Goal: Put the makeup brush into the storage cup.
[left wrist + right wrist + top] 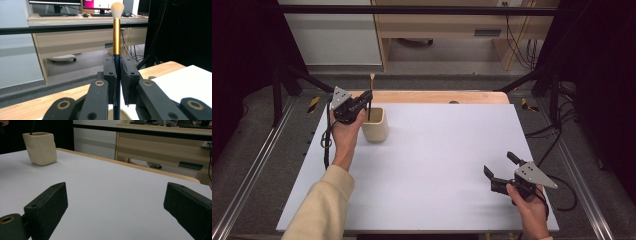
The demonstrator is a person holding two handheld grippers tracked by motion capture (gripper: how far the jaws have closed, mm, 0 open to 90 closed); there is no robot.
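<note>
At the left of the table, the left gripper [362, 102] was clamped on the dark handle of a makeup brush [116, 37], its jaws pressed against the shaft from both sides. The brush stood upright, its pale bristle head on top above a gold ferrule, and its lower end reached down into a cream ceramic cup [375, 125]. The cup sat on the white table mat [437, 165] near the far left corner, just beside the hand that held the gripper. Well apart from it, at the near right of the mat, the right gripper [498, 170] hovered low over the bare surface with its jaws spread wide and nothing between them.
</note>
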